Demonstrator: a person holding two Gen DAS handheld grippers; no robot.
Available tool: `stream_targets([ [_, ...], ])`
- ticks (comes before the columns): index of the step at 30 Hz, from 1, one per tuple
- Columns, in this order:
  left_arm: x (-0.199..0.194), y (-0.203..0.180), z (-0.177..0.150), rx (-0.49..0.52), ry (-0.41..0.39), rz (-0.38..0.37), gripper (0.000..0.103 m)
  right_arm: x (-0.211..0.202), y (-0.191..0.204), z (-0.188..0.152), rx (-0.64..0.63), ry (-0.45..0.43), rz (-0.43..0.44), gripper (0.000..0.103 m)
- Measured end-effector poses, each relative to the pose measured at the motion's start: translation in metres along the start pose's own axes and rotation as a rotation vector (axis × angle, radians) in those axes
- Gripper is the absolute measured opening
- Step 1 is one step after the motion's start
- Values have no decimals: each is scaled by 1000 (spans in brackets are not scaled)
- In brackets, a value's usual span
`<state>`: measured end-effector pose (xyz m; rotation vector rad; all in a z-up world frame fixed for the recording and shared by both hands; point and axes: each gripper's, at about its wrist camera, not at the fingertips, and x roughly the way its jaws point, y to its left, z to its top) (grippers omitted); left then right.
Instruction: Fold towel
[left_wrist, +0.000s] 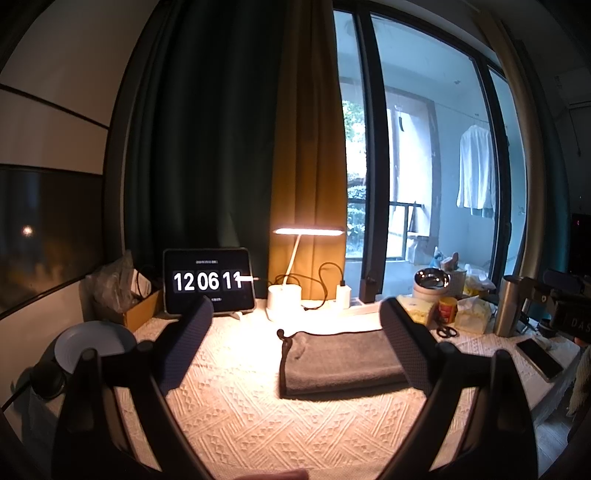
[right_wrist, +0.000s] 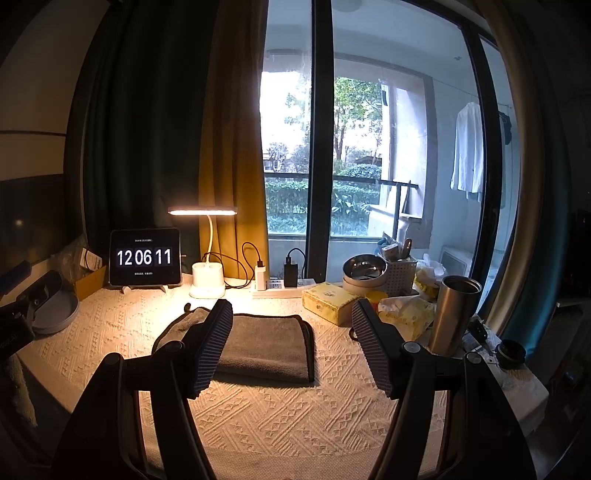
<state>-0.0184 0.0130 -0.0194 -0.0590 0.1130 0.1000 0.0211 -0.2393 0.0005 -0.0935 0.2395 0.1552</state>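
Observation:
A dark grey towel (left_wrist: 341, 360) lies folded into a thick rectangle on the cream woven tablecloth (left_wrist: 240, 417). It also shows in the right wrist view (right_wrist: 266, 345). My left gripper (left_wrist: 295, 325) is open and empty, held above the cloth short of the towel; its right finger hides the towel's right end. My right gripper (right_wrist: 291, 332) is open and empty too, above the towel's near side, its left finger covering the towel's left part. The right gripper's body shows at the far right of the left wrist view (left_wrist: 561, 299).
At the back stand a tablet clock (left_wrist: 208, 281), a lit desk lamp (left_wrist: 284, 301) and a power strip (right_wrist: 280, 286). Right side holds tissue packs (right_wrist: 406, 314), a steel tumbler (right_wrist: 456, 314), scissors (left_wrist: 447, 331), a phone (left_wrist: 539, 356). A grey bowl (left_wrist: 92, 343) sits left.

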Motion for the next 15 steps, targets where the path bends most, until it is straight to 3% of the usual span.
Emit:
stream_targets([
  [15, 7, -3, -1, 4, 1, -17, 93, 4, -1, -5, 5, 11, 12, 70],
])
